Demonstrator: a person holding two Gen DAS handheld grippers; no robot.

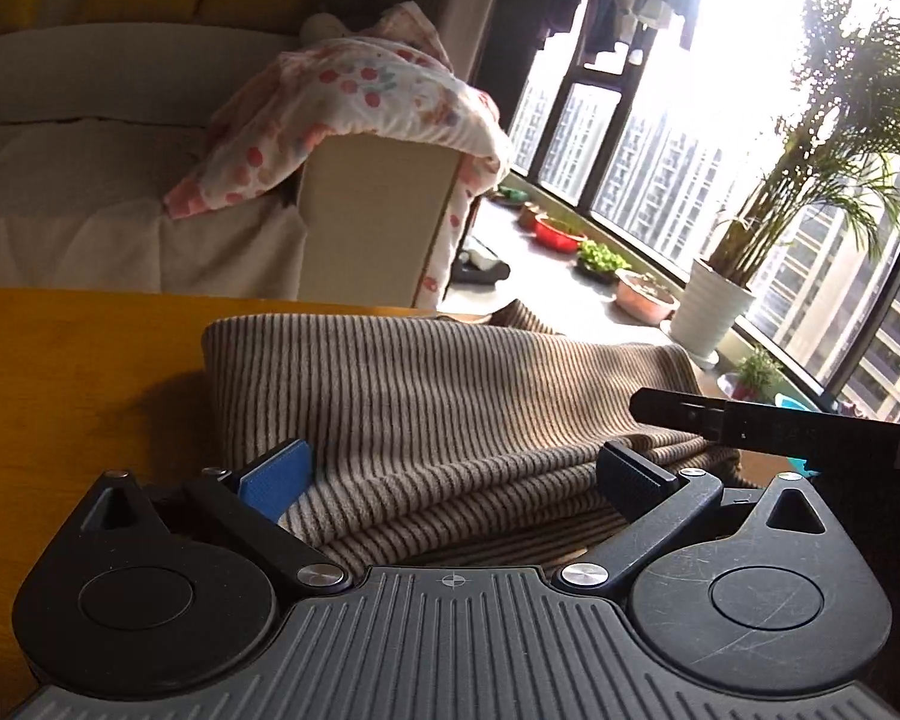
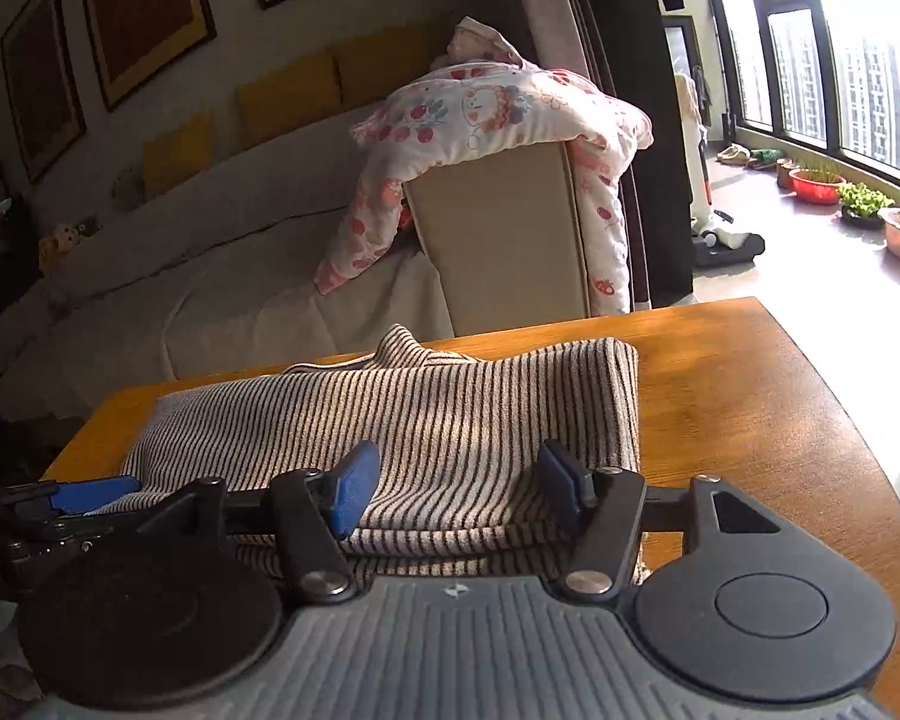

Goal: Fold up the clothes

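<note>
A beige garment with thin dark stripes (image 1: 444,396) lies folded in several layers on the orange wooden table (image 1: 78,372). It also shows in the right wrist view (image 2: 426,420). My left gripper (image 1: 456,480) is open, its blue pads on either side of the garment's near folded edge. My right gripper (image 2: 459,489) is open too, its pads straddling the near edge further right. The right gripper's finger (image 1: 750,420) reaches in from the right in the left wrist view. The left gripper's blue pad (image 2: 90,495) shows at the left in the right wrist view.
A beige sofa (image 2: 222,276) stands behind the table, with a flowered quilt (image 2: 498,114) over its armrest. Plant pots (image 1: 711,312) and bowls line the floor along the big window (image 1: 660,138). The table's right edge (image 2: 858,420) drops to the floor.
</note>
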